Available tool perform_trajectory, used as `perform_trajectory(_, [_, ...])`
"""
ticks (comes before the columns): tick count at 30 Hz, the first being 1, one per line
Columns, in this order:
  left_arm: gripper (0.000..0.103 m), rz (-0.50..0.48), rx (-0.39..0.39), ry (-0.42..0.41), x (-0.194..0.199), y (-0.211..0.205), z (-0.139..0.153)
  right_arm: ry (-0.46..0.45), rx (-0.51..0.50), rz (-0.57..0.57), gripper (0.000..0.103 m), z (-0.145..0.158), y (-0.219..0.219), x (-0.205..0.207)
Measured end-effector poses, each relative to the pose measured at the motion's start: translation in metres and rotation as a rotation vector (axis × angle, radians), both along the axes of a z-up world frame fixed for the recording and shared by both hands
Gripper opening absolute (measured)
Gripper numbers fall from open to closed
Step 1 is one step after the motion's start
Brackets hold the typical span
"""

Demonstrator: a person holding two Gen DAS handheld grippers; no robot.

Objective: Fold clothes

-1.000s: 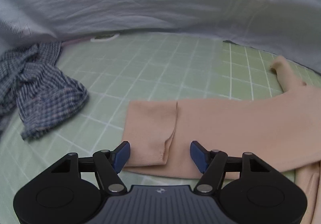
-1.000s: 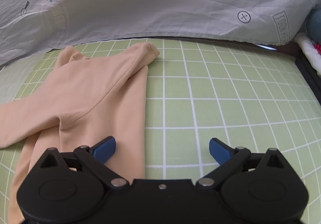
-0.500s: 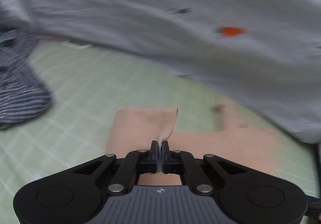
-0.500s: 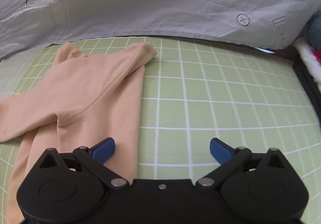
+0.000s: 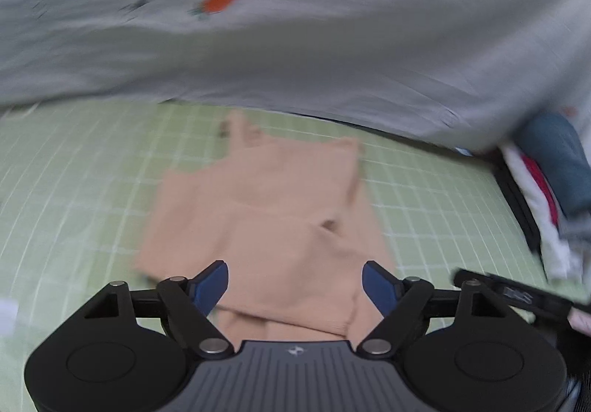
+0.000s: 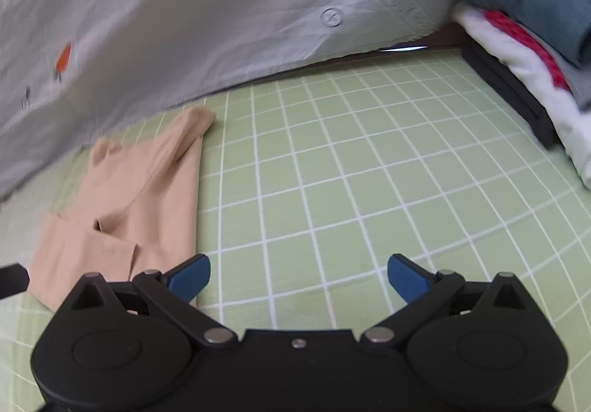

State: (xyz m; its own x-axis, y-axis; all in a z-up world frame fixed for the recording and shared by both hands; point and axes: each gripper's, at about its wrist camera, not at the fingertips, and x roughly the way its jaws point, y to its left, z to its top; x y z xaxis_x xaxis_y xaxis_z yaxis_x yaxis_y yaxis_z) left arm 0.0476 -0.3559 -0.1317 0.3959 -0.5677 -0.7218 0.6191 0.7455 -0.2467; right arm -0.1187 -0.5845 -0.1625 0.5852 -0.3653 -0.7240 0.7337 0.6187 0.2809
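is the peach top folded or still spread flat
Partly folded: the peach top has its sleeve laid across the body, on the green grid mat.

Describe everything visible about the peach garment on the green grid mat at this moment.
The peach garment is a soft, thin, knit-looking top lying flat on the green grid mat, partly folded: a sleeve lies doubled across the body, making layered edges near its lower end. A narrow end, perhaps a neck or cuff, points toward the grey carrot-print sheet. The left gripper hangs open over its near edge, and the right gripper is open beside it; neither grips it. The left view is blurred.
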Motion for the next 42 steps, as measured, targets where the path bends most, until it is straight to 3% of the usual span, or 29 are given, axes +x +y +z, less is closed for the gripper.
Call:
perform_trajectory(2, [0.091,0.077,0.012,0.004,0.006,0.011,-0.003,-0.054,0.049,-0.015,0.103,0.0,-0.005,-0.003])
perform_trajectory(10, [0.091,0.236,0.118,0.074,0.032,0.04,-0.028,-0.28,0.317,0.023,0.103,-0.008,-0.021,0.022])
perform_trajectory(16, [0.091,0.244,0.158,0.113,0.042,0.043,-0.045,-0.383,0.492,0.098,0.102,-0.021,-0.024,0.055])
perform_trajectory(17, [0.091,0.242,0.162,0.117,0.044,0.043,-0.047,-0.381,0.49,0.115,0.1,-0.021,-0.022,0.062])
perform_trajectory(20, [0.091,0.239,0.168,0.129,0.048,0.042,-0.052,-0.341,0.488,0.149,0.08,-0.023,-0.016,0.084])
perform_trajectory(22, [0.091,0.24,0.169,0.136,0.049,0.041,-0.055,-0.323,0.493,0.179,0.056,-0.025,-0.014,0.097])
perform_trajectory(25, [0.091,0.243,0.174,0.142,0.051,0.041,-0.058,-0.291,0.464,0.242,0.044,-0.025,-0.004,0.109])
perform_trajectory(35, [0.091,0.243,0.162,0.14,0.05,0.042,-0.059,-0.165,0.293,0.381,0.041,-0.015,0.027,0.126])
perform_trajectory(42, [0.091,0.243,0.15,0.142,0.045,0.046,-0.056,-0.097,0.197,0.481,0.016,-0.01,0.047,0.116])
